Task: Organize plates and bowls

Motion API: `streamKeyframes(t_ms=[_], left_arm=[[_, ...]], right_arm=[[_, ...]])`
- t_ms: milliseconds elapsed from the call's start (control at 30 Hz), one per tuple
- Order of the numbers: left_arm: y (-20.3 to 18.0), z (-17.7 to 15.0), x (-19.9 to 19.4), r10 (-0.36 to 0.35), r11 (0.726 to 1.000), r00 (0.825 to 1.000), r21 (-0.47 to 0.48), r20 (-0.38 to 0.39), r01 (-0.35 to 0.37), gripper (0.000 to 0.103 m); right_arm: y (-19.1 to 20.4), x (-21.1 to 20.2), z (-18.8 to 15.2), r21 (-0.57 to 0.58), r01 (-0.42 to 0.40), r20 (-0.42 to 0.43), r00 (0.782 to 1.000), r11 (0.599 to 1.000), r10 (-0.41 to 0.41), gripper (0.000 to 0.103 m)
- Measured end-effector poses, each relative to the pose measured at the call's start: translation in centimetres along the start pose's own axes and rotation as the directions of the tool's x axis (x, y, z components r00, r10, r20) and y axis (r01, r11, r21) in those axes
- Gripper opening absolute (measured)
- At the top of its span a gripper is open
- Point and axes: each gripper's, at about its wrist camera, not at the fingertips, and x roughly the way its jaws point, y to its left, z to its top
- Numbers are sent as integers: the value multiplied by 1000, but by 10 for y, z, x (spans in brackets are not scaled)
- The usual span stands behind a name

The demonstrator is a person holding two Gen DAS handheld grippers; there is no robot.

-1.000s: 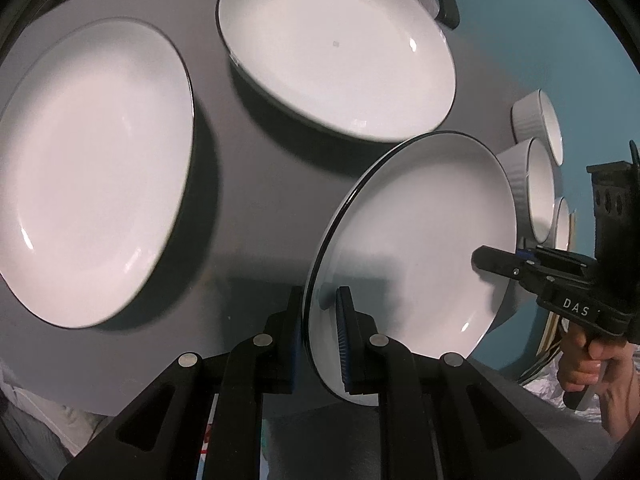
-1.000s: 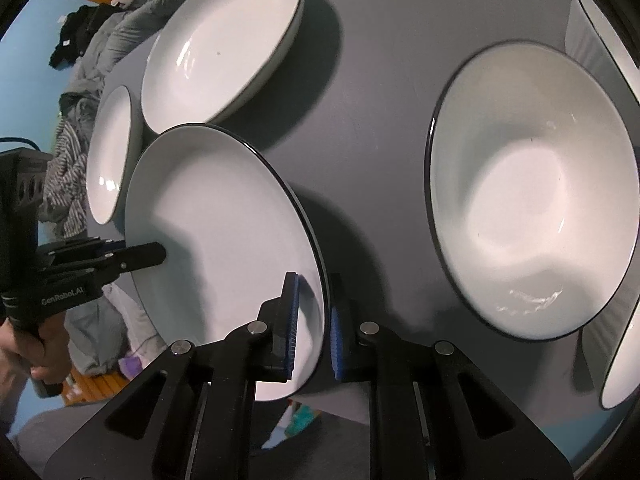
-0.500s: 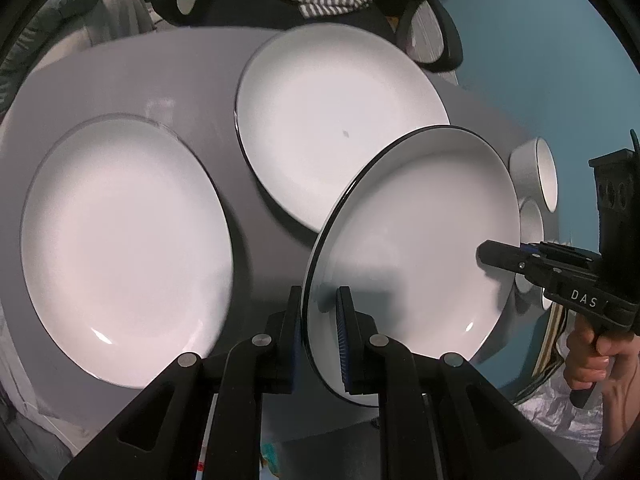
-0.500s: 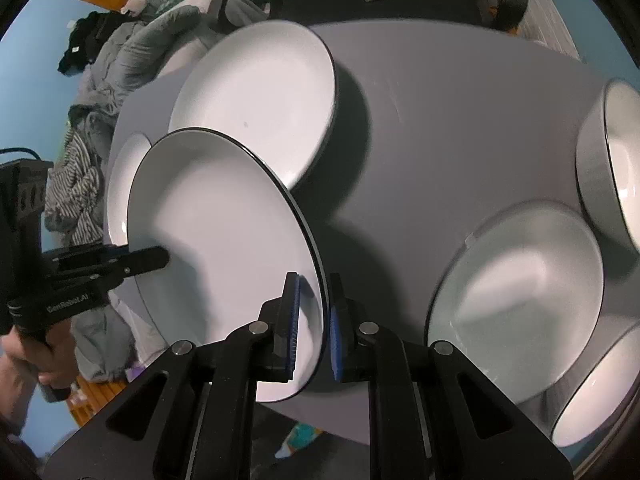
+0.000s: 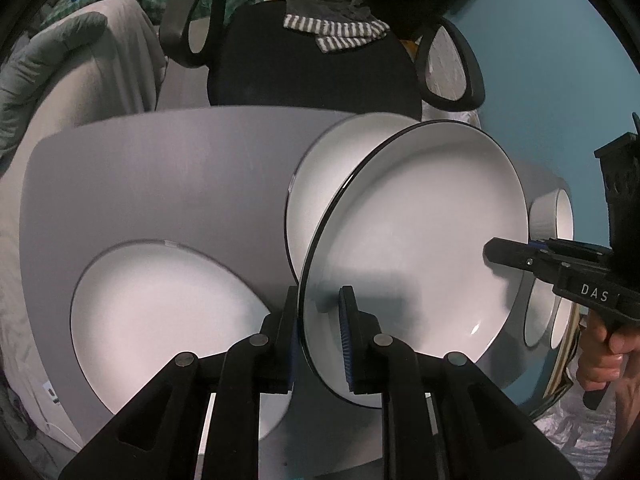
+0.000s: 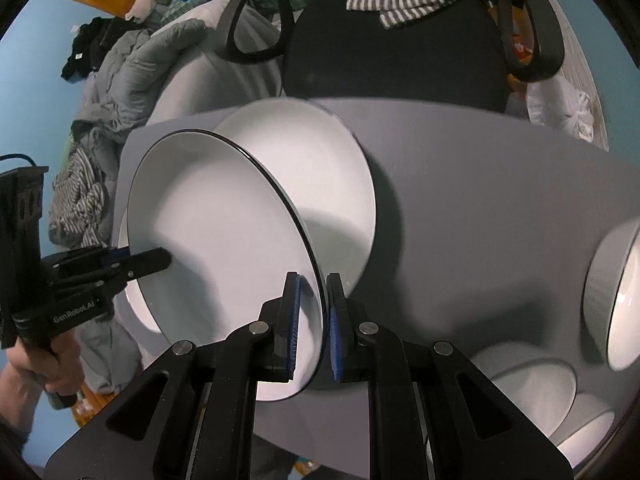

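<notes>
Both grippers hold one white black-rimmed plate by opposite rims, lifted and tilted above the grey table. My left gripper is shut on its near rim; my right gripper is shut on the other rim of the plate. Each gripper shows in the other's view, the right one and the left one. A second plate lies on the table just behind and under the held one, also in the right wrist view. A third plate lies at left.
White ribbed bowls stand at the table's right side, also in the right wrist view. Another plate or bowl lies at lower right. A black office chair with a striped cloth stands behind the table. Bedding lies at left.
Both grippers have risen and tipped up with the plate. The held plate has shifted back over the second plate. The chair behind the table has come into view.
</notes>
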Motion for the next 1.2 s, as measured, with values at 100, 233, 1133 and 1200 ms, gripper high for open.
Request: streamKeyframes(t_ms=[100, 233, 1133, 1200], left_arm=[[4, 8, 3, 5, 1000, 1000, -5, -5, -5, 18], [4, 17, 10, 16, 1000, 1000, -11, -17, -16, 18], [-4, 35, 26, 70, 998, 994, 8, -89, -69, 21], [-6, 35, 27, 79, 997, 992, 25, -99, -77, 22]], right_arm=[[1, 1, 11, 4, 3, -4, 1000, 1000, -3, 13], [2, 7, 23, 6, 8, -17, 1000, 1000, -8, 13], [-7, 29, 61, 44, 52, -135, 990, 998, -46, 16], [-6, 29, 61, 43, 58, -145, 988, 997, -52, 18]])
